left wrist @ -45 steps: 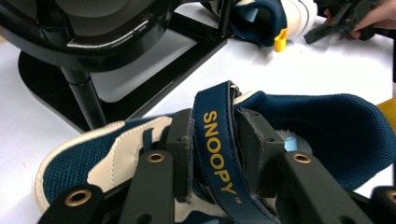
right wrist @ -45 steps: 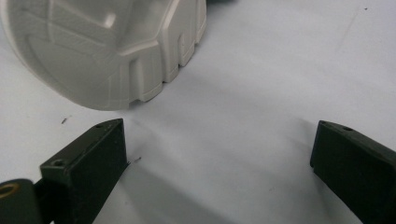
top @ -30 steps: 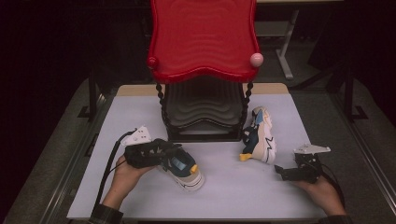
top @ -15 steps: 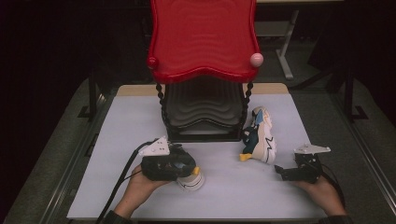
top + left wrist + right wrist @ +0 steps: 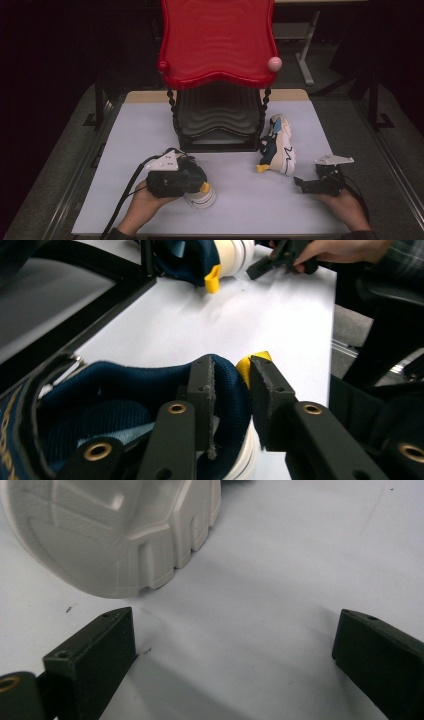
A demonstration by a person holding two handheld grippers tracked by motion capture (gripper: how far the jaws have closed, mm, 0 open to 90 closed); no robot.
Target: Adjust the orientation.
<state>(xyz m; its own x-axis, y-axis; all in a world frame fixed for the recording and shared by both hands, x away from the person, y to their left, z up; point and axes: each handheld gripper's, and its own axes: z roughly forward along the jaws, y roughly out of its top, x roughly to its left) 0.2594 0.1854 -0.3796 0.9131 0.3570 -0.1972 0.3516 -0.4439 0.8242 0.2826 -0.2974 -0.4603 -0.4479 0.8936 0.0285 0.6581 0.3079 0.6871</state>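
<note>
at the left of the high view the left gripper lies over a navy and white shoe, hiding most of it: just the white sole edge and a bit of yellow pull tab peek out on the white table mat. in the left gripper view the jaws have just been closing and are clamped on the shoe's padded navy heel collar, one jaw inside the opening and one outside by the yellow tab; the toe end is cut off at the frame edge.

in the middle stands a black tiered rack, its upper part covered by a red wavy tray that is cut off at the top of the frame.

right of the rack a second shoe lies on its side, sole facing right, apart from the first. in the right gripper view its pale sole is only partly in frame.

at the far right the right gripper rests low on the mat, jaws spread wide with nothing between them, just short of that sole.
</note>
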